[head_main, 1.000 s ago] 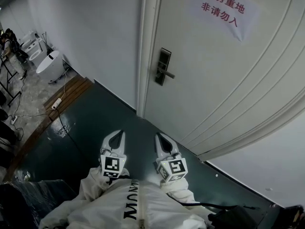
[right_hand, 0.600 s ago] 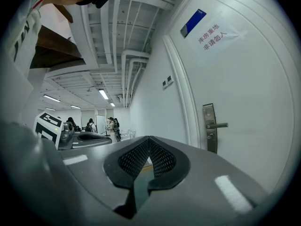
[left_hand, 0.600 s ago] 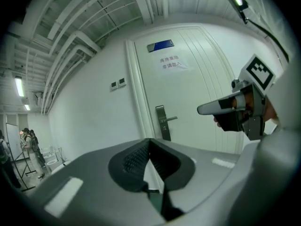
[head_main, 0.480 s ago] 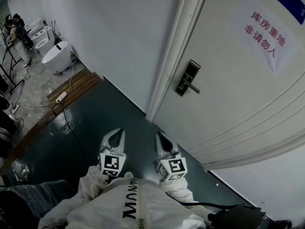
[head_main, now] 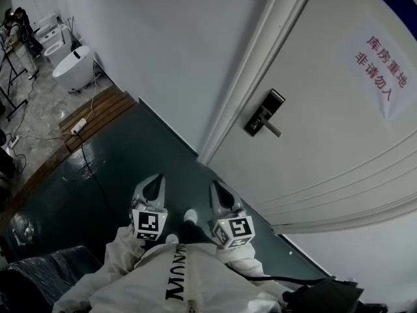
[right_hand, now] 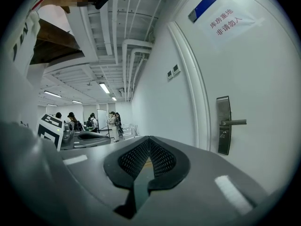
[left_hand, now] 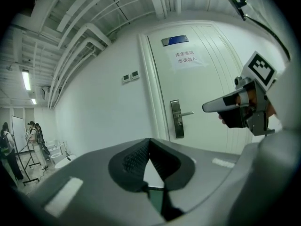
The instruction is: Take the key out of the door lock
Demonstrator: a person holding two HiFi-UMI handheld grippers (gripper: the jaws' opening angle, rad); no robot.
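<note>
Fingers (left_hand: 131, 159) of the left gripper (head_main: 155, 180) and right gripper (head_main: 215, 186) are pressed together, empty. Door lock (head_main: 264, 113) sits on the white door (head_main: 326, 175), well apart from both; its key is too small to make out.

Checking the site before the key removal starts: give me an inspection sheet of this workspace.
Surface: dark floor leading up to the door.
Job's things: white door appears closed; lock plate with lever handle; key too small to make out.
Clutter: dark wrapped bundle at lower left.
Grippers: left gripper and right gripper both shut, empty, well short of the lock.
Cables: power strip and cord on the floor at left.
Surroundings: paper sign on the door, white bathtub, people far left.
</note>
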